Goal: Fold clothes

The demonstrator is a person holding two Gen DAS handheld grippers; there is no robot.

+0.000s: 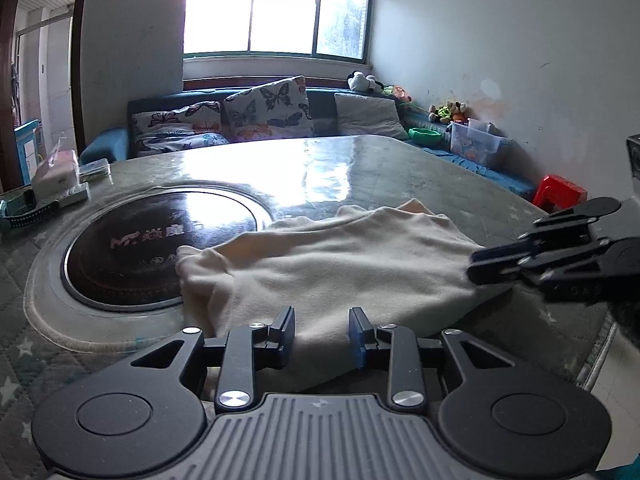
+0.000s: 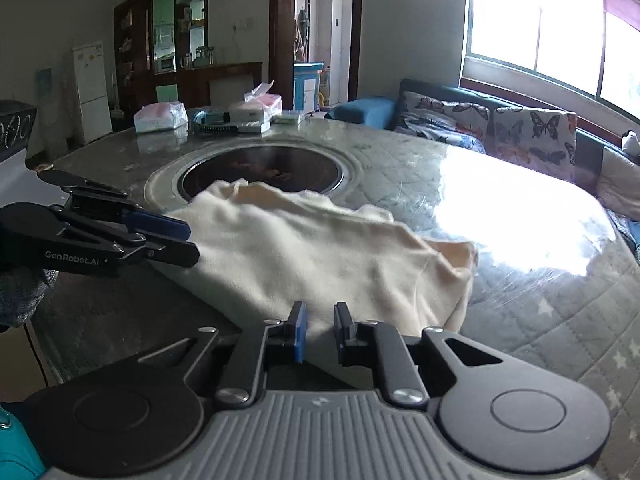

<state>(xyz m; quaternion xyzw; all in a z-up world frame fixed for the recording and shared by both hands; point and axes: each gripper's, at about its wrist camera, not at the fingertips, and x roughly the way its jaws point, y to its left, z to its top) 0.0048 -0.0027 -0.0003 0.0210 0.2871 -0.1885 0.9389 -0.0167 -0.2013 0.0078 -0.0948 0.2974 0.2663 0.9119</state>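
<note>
A cream garment (image 1: 332,264) lies loosely bunched on the round padded table (image 1: 360,160), partly over the dark inset cooktop (image 1: 160,236). My left gripper (image 1: 322,334) stands open at the garment's near edge, with cloth between its fingers. My right gripper (image 1: 474,266) shows at the right of the left wrist view, its fingers close together at the garment's right edge. In the right wrist view the garment (image 2: 320,256) lies ahead; my right gripper (image 2: 320,334) has a narrow gap with cloth in it. My left gripper (image 2: 192,242) comes in from the left at the cloth's edge.
Tissue packs and boxes (image 2: 240,114) sit at the table's far side beyond the cooktop (image 2: 264,170). A blue sofa with butterfly cushions (image 1: 264,110) runs along the window wall. A red stool (image 1: 558,192) and a toy bin (image 1: 476,142) stand by the right wall.
</note>
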